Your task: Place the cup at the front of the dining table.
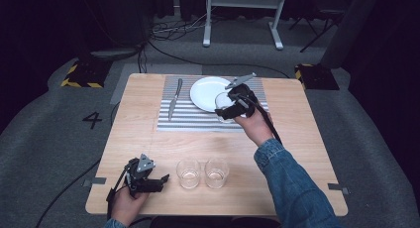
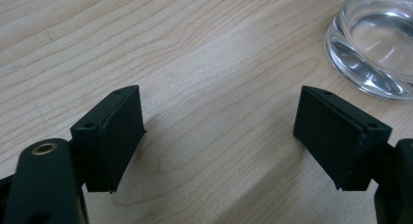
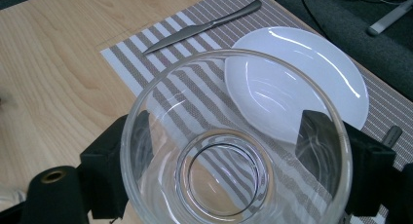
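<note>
Glass (image 3: 234, 151) | clamped in right gripper (image 3: 234, 160) | above placemat (image 3: 195, 83)

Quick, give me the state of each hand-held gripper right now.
Left hand-held gripper: open, holding nothing, low over the table.
Right hand-held gripper: closed on a glass, over the striped placemat.

Left gripper (image 1: 159, 181) sits low by the near edge, black fingers (image 2: 114, 136) spread wide; right gripper (image 1: 224, 109), arm stretched forward, fingers (image 3: 112, 160) clamped tight.
</note>
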The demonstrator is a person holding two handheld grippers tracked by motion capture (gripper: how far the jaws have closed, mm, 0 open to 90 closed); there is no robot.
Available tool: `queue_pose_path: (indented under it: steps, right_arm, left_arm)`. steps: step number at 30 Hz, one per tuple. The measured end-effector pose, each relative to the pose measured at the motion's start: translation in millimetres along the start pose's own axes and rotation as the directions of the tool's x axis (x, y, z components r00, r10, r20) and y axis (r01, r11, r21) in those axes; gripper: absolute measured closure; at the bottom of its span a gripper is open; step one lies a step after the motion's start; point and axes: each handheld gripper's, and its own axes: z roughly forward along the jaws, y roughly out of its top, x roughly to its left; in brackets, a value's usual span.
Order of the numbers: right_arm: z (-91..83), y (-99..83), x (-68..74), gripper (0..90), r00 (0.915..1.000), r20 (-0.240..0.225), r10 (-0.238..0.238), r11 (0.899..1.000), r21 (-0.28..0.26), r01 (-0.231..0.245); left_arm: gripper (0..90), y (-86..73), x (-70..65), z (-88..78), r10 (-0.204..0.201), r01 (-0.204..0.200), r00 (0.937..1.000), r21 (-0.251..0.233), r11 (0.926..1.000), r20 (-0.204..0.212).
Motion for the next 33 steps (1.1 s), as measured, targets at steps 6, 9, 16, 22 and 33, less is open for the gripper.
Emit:
queue_pose_path:
  steps: [6, 9, 16, 22, 33]
  right_arm:
    - [13.8, 17.8, -2.4, 18.8, 0.9990, 0.007, 0.044, 0.999, -0.014, -0.044]
    - [20.8, 24.5, -5.9, 18.9, 0.9997, 0.021, 0.009, 1.000, -0.005, -0.009]
    - [45.7, 44.8, 1.9, 18.8, 0.9998, 0.020, 0.000, 1.000, 0.013, 0.000]
    - [68.3, 57.7, 6.1, 18.8, 0.9999, 0.011, -0.007, 1.000, 0.026, 0.007]
    - [108.3, 62.9, 11.5, 18.8, 0.9998, 0.000, 0.021, 0.998, 0.052, -0.021]
  left_arm:
    - [18.0, -0.5, 0.4, 0.2, 0.004, -0.004, 0.9998, -0.002, 1.0000, 0.017]
    - [18.0, -0.8, 0.5, -0.7, 0.016, -0.016, 0.9996, 0.006, 0.9999, 0.023]
    - [17.9, -1.2, -0.1, -0.7, 0.020, -0.020, 0.9995, 0.002, 0.9998, 0.026]
    - [17.9, -1.0, -0.1, -1.3, 0.027, -0.027, 0.9995, 0.003, 0.9996, 0.016]
    - [17.3, -0.8, -0.4, -0.5, 0.024, -0.024, 0.9990, 0.006, 0.9997, 0.037]
